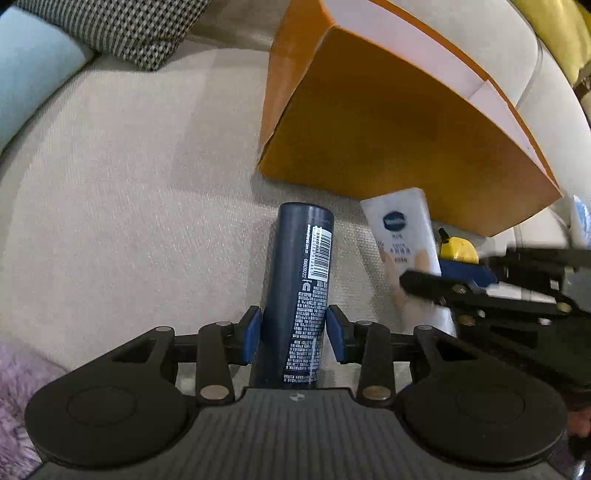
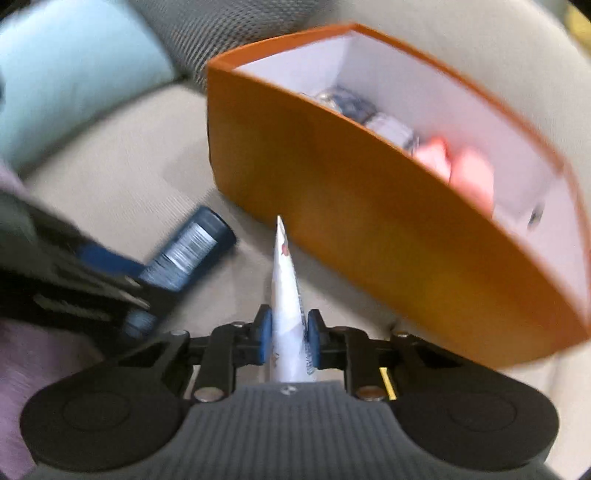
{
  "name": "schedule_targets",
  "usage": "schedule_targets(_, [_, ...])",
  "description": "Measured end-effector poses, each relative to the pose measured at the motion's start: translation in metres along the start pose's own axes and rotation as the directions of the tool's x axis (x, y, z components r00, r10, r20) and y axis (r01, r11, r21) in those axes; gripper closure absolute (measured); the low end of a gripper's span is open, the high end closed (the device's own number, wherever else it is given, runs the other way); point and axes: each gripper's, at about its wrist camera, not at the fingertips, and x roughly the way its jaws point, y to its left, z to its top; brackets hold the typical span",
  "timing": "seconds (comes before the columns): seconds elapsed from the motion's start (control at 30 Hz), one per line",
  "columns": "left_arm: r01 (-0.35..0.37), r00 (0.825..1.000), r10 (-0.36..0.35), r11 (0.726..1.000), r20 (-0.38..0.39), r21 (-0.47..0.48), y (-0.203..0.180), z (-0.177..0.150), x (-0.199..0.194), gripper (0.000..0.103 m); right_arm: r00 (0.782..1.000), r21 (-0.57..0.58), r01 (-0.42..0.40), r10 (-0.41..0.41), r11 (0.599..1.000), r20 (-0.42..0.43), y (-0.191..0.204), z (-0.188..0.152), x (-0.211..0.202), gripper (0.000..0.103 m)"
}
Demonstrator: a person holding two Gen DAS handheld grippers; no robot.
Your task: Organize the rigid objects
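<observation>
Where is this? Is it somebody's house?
Probably a living room at home. Everything sits on a beige fabric sofa seat, with a checked cushion and a pale blue cushion at the back, beside an orange storage box.

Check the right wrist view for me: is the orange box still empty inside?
No: the orange box already holds several items against its white inner wall, including blurred pink ones.

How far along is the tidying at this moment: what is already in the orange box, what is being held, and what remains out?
Done: a few blurred items already lie inside the orange box. In hand: the left hand-held gripper clamps the dark blue can; the right hand-held gripper grips the white tube. Left: both still outside the box, plus a yellow object beside it.
</observation>
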Motion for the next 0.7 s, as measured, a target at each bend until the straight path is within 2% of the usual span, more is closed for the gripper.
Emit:
schedule_targets(0.1, [0.020, 1.000, -0.021, 0.999, -0.006, -0.043, 0.006, 0.000, 0.000, 0.059, 0.995, 0.168, -0.087, 0.093, 0.982, -0.026, -0.016, -0.003, 0.001, 0.082])
schedule_targets(0.23, [0.045, 0.999, -0.045, 0.995, 0.003, -0.093, 0.013, 0.003, 0.001, 0.058, 0.996, 0.249, -0.065, 0.078, 0.966, -0.042, -0.027, -0.007, 0.006, 0.081])
schedule_targets(0.5, [0.080, 0.997, -0.079, 0.990, 0.019, -0.114, 0.019, 0.010, 0.009, 0.059, 0.996, 0.303, -0.061, 0.078, 0.951, -0.044, -0.033, -0.011, 0.011, 0.079])
schedule_targets(0.7, [0.059, 0.998, -0.057, 0.997, 0.036, -0.056, 0.010, 0.009, 0.011, 0.061, 0.996, 0.330, -0.074, 0.088, 0.941, -0.028, -0.039, -0.019, 0.012, 0.079])
